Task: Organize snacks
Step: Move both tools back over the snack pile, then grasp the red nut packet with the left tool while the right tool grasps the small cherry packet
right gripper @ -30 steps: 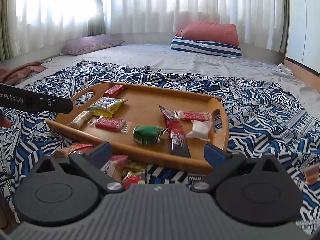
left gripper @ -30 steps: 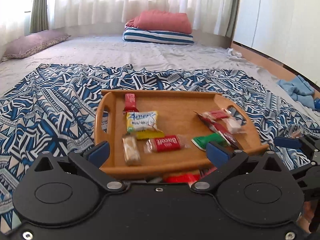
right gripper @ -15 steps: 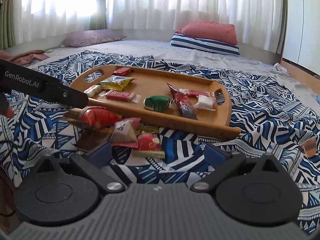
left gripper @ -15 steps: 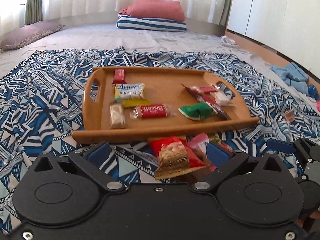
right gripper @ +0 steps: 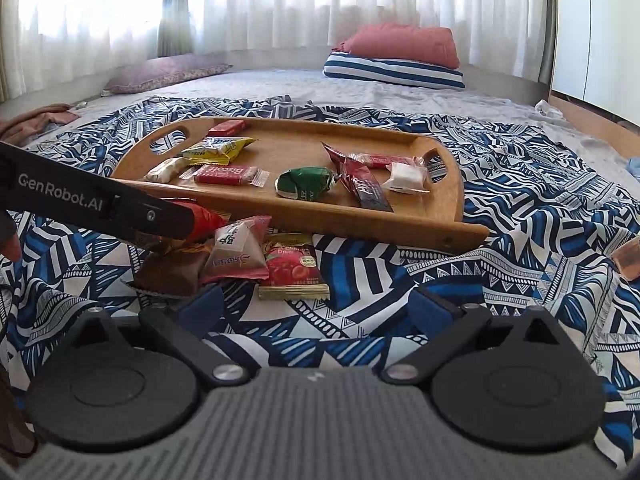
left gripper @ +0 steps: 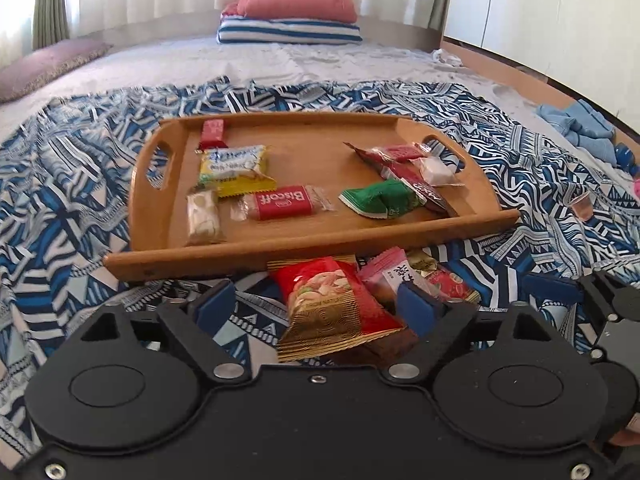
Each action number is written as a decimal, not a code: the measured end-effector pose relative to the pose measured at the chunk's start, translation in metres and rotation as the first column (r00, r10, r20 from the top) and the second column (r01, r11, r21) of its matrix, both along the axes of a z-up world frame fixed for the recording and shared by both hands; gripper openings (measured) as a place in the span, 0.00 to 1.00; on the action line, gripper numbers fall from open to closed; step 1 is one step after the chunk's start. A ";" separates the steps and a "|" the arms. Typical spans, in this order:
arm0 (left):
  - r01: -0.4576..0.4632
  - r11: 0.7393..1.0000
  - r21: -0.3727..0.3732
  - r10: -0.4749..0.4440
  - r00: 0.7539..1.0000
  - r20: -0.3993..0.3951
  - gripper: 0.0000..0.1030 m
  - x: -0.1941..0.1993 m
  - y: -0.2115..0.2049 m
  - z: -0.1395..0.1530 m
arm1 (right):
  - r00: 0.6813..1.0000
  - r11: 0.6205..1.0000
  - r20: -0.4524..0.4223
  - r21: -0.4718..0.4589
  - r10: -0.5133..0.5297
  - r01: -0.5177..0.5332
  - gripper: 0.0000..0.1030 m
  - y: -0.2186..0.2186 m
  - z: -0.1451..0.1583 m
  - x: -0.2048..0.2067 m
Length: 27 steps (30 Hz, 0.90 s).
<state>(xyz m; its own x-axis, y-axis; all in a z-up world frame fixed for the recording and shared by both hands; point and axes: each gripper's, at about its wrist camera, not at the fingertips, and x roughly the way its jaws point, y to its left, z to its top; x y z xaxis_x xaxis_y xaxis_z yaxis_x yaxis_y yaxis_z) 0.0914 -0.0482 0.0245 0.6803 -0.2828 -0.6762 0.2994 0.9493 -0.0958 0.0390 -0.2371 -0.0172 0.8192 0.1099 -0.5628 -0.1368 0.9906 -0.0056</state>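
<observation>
A wooden tray (left gripper: 320, 248) with cut-out handles is set on a blue patterned cloth. Inside it, a red Biscoff packet (left gripper: 284, 202), a yellow wafer packet (left gripper: 236, 168), a green wrapper (left gripper: 380, 198) and a white-wrapped sweet (left gripper: 436, 170) are laid flat. Just in front of the tray, a red-and-gold nut packet (left gripper: 332, 312), a pink pouch (right gripper: 236, 252) and a red cherry-drop packet (right gripper: 292, 272) are piled, overlapping.

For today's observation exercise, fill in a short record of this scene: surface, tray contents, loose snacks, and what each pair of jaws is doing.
surface: blue patterned cloth
tray: wooden, on the cloth, holding wrapped snacks, among them a Biscoff pack and a green packet
loose snacks: small pile on the cloth in front of the tray, red nut bag on top
left gripper: jaws closing around the nut bag, not yet pressing it
right gripper: jaws open, nothing between them
</observation>
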 end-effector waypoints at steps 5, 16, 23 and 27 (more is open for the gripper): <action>-0.007 0.999 -0.041 0.005 0.999 -0.042 0.52 0.007 0.002 -0.004 | 1.000 1.000 -0.002 -0.007 -0.007 0.007 1.00 0.000 -0.001 0.003; -0.019 1.000 -0.019 0.019 1.000 -0.002 0.40 -0.001 0.006 0.002 | 0.992 0.991 0.021 0.049 -0.123 0.122 1.00 -0.025 0.011 0.006; -0.033 0.999 -0.001 0.033 0.999 0.016 0.40 -0.004 0.011 0.007 | 0.995 0.995 -0.009 -0.002 -0.103 0.103 0.98 -0.017 0.008 0.022; -0.049 0.999 0.004 0.049 0.999 0.017 0.40 -0.003 0.015 0.007 | 0.999 0.999 -0.020 -0.027 -0.046 0.045 0.90 -0.004 0.007 0.028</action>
<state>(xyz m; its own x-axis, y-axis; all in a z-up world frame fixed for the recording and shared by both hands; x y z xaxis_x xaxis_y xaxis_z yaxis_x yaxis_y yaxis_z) 0.0881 -0.0330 0.0318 0.7042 -0.2465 -0.6659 0.2545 0.9631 -0.0874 0.0669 -0.2408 -0.0100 0.8114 0.0574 -0.5816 -0.0917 0.9953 -0.0297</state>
